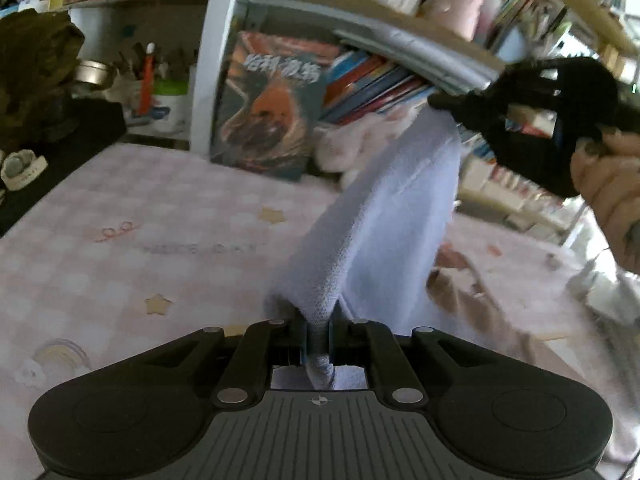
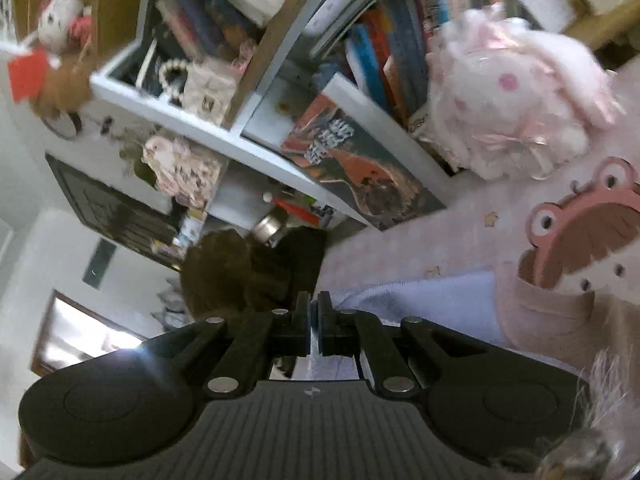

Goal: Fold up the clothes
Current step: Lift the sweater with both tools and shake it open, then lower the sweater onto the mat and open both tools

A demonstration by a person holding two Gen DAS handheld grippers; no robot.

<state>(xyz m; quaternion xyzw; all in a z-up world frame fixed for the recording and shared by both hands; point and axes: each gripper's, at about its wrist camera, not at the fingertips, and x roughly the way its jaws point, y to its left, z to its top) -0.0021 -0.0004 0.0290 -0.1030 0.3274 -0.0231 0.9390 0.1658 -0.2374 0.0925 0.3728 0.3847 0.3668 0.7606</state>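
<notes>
A light blue cloth hangs stretched in the air between my two grippers, above a pink checked sheet. My left gripper is shut on its lower end, with a fold of fabric bunched between the pads. At the upper right of the left wrist view my right gripper, held by a person's hand, pinches the cloth's upper end. In the right wrist view, rolled sideways, that gripper shows its jaws together, and the blue cloth spreads to the right of them.
A beige-pink garment with a frog design lies on the sheet under the cloth. A bookshelf with a leaning book borders the far edge. A pink plush toy and a brown plush sit nearby.
</notes>
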